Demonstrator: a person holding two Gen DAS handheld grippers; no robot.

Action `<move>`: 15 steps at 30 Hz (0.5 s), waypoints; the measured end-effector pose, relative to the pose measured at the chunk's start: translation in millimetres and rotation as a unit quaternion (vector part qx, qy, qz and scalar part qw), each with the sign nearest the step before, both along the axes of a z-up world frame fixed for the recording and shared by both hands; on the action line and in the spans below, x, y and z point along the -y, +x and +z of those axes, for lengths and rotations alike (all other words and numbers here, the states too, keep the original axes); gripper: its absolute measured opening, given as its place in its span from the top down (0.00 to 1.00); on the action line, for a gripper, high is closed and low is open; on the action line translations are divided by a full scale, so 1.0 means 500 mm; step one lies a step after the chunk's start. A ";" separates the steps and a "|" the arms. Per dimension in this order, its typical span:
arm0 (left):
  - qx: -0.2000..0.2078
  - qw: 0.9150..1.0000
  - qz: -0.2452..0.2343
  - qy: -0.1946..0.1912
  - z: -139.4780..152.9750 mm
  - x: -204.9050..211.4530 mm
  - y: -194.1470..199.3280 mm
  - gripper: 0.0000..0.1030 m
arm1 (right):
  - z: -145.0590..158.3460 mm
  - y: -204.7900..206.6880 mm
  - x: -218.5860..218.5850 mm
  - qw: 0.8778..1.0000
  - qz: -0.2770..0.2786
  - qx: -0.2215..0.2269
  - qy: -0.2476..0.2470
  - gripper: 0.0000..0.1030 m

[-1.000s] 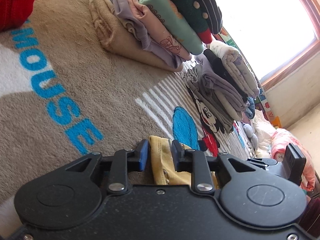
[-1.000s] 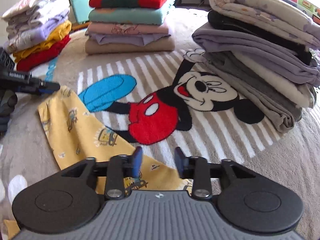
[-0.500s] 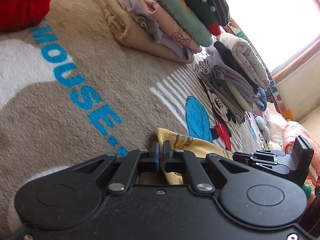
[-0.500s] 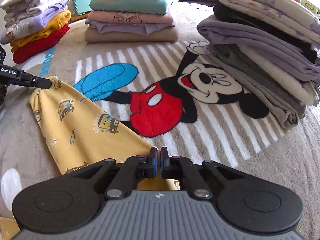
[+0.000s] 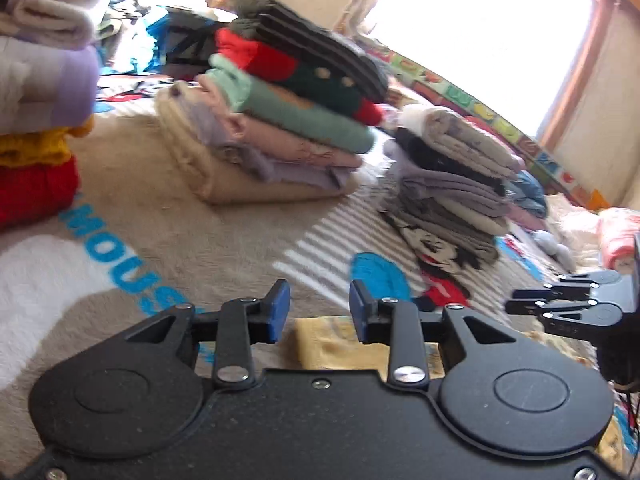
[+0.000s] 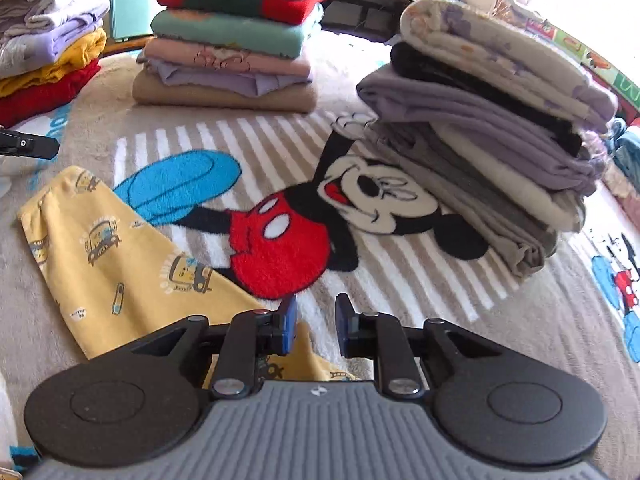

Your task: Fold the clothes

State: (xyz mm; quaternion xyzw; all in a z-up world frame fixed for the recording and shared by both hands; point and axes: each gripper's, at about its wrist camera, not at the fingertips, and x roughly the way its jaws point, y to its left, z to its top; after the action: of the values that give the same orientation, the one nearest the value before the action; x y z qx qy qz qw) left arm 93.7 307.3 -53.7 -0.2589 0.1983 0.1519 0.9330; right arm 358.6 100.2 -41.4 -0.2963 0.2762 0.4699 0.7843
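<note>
On a plush cartoon-mouse blanket [image 6: 400, 292] ringed by stacks of finished laundry, I work a yellow printed garment [image 6: 104, 256] that lies flat, spread toward my left side, its narrow end pointing away from me and its wider end running under my right claw. My right gripper [image 6: 315, 322] hangs just above that near edge with its jaws opening and nothing between the blue pads; the cloth shows under the left pad rather than inside the gap. My left gripper [image 5: 316, 308] is likewise opening and empty, tilted over the garment's far end, a strip of yellow visible below and behind its fingers. Three folded stacks stand beyond: one topped by dark stripes [image 6: 236, 36], one of greys and lilacs [image 6: 492, 136] at the right, one with yellow and red layers [image 6: 48, 52] at the left. The garment looks like thin, light knit: limp, easy to lift, unlikely to slip on the fleecy blanket but quick to wrinkle or sag if taken in the middle. My judgement is that the sound grips are the two corners of one end, pinched through the hem where the fabric is doubled, so the piece travels taut and lands square.
</note>
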 end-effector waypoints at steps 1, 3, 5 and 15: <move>0.001 1.000 -0.023 0.001 -0.002 0.015 0.009 0.71 | 0.012 -0.013 0.004 1.000 0.001 0.018 0.004 0.79; -0.013 0.998 -0.053 0.015 -0.010 0.045 0.036 0.71 | 0.025 -0.063 0.002 0.999 0.034 0.028 0.009 0.79; -0.061 0.993 -0.090 0.037 -0.031 0.069 0.072 0.58 | 0.017 -0.122 -0.013 0.997 0.069 0.026 -0.001 0.79; -0.063 0.991 -0.097 0.069 -0.029 0.110 0.110 0.55 | -0.044 -0.251 -0.053 0.996 0.066 -0.013 -0.055 0.65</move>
State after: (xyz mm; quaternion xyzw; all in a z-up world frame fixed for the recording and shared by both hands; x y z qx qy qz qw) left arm 148.8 252.1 -68.2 -0.1635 0.2700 0.0902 0.9446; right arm 233.0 126.7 -63.5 -0.3508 0.2916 0.5082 0.7305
